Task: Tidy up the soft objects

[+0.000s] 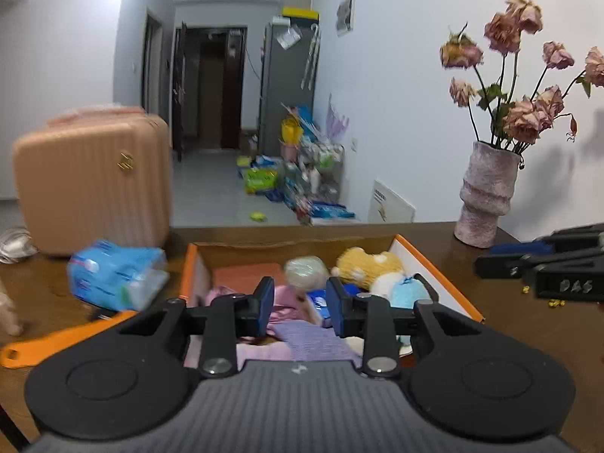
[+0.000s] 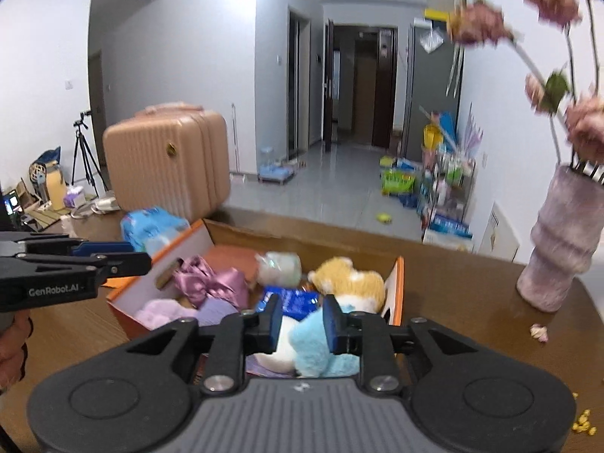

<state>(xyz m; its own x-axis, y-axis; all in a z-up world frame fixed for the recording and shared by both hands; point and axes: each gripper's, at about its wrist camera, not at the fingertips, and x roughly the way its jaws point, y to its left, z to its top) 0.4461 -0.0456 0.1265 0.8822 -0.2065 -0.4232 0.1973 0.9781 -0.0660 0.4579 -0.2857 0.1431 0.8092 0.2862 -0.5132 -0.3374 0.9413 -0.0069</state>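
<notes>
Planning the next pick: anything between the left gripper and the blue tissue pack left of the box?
Nothing visible. The left gripper hovers open over the orange box; the blue tissue pack lies on the table outside the box's left wall.

Box point(image 2: 394, 283): on the surface point(image 2: 453, 302), open side up.
In the box: bear toy point(image 2: 351, 279) at the far right; round bundle point(image 2: 281, 266) left of it; satin cloth point(image 2: 211, 283) toward the left; plush toy point(image 2: 317, 343) at the near edge.
Tissue pack point(image 1: 117, 279): on the surface, just left of the box.
Suitcase point(image 1: 90, 181): behind the tissue pack.
Vase point(image 1: 485, 196): right of the box, far corner.
Lid point(image 1: 64, 339): left of the box, nearer.
</notes>
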